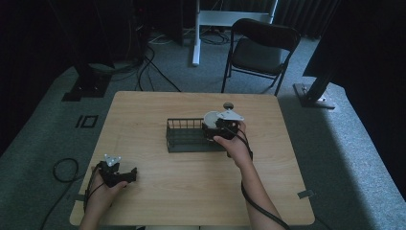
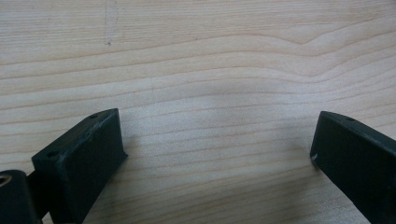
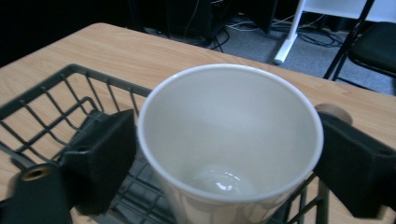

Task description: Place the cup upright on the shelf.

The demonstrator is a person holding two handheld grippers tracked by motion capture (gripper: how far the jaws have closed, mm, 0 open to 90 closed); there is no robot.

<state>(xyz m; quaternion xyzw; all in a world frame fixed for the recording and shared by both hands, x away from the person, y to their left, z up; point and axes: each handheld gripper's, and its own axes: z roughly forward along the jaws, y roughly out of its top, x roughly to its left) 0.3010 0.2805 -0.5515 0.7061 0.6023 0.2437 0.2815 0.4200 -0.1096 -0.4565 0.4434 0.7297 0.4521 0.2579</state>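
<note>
While my right claw (image 3: 229, 154) pinches a white, smooth-walled cup (image 3: 231, 140) by its sides at centre frame, the cup hangs over the right end of a dark wire basket (image 1: 184, 136) on the pale wooden worktop (image 1: 191, 182). It looks light, rigid and slippery, so I judge a hold just under the rim safest. My left claw (image 2: 215, 149) rests spread and empty, lower left.

No readable text, labels or numbers anywhere.
</note>
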